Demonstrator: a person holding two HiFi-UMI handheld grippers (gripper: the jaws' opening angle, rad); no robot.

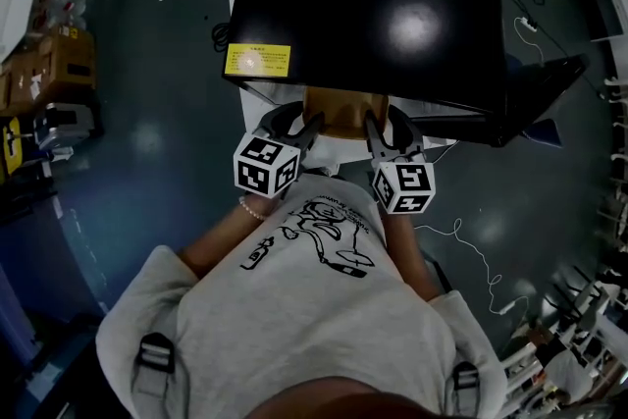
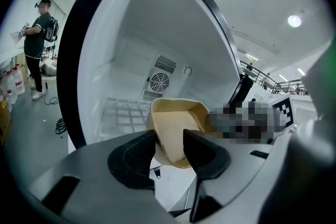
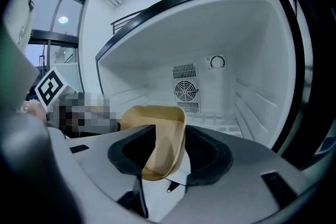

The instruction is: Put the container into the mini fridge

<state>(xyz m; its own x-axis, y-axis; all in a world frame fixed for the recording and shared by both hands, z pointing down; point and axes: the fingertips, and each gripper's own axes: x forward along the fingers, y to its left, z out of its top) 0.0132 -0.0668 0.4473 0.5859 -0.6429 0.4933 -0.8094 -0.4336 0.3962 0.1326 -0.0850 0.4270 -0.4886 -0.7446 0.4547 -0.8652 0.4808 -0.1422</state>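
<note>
While the left gripper [image 2: 169, 136] and the right gripper [image 3: 170, 131] each pinch one side of the shallow tan container [image 2: 176, 118], it hangs at the open mouth of the black mini fridge [image 1: 373, 5]. Inside the fridge are a white wire shelf [image 2: 123, 115] and a round fan [image 2: 159, 82]. Brown cardboard boxes [image 1: 54, 64] sit to one side of the fridge and a white cable [image 1: 471, 245] lies on the other, on the dark shiny floor [image 1: 147, 113].
</note>
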